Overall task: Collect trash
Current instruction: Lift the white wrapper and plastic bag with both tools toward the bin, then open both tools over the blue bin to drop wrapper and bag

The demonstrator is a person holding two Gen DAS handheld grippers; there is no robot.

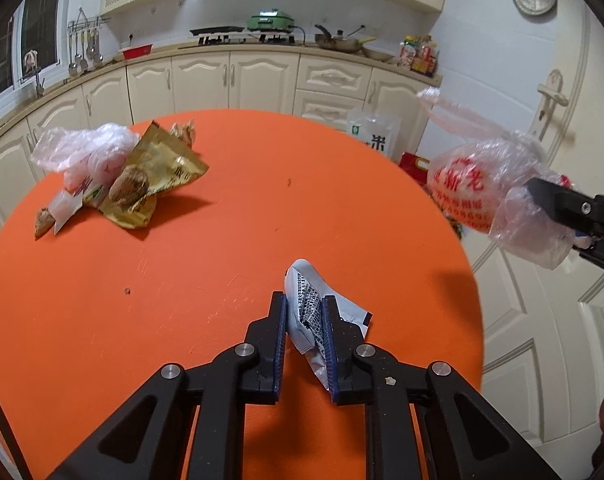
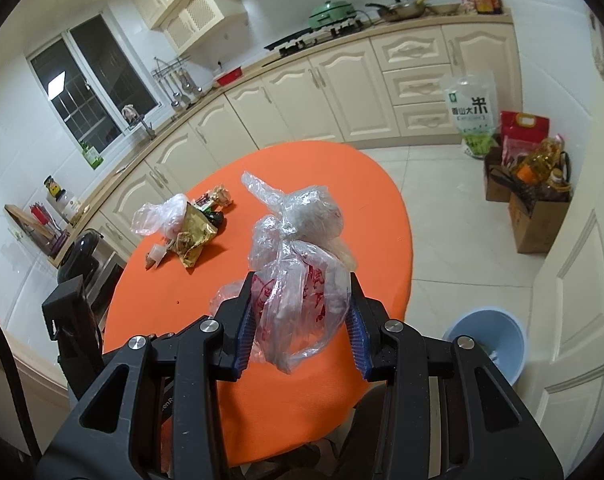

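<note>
From the left wrist I see my left gripper [image 1: 304, 305] clamped narrow on a crumpled white printed wrapper [image 1: 307, 314] over the orange bench [image 1: 222, 220]; more trash [image 1: 114, 176] lies far left. From the right wrist, my right gripper [image 2: 300, 292] pinches a knotted plastic bag [image 2: 298, 272] above the bench, blue bin [image 2: 497, 336] on the floor.

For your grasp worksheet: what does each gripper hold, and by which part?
Left gripper: crumpled printed wrapper, pinched across its middle. Right gripper: knotted clear plastic bag, clamped around its lower bulge.
</note>
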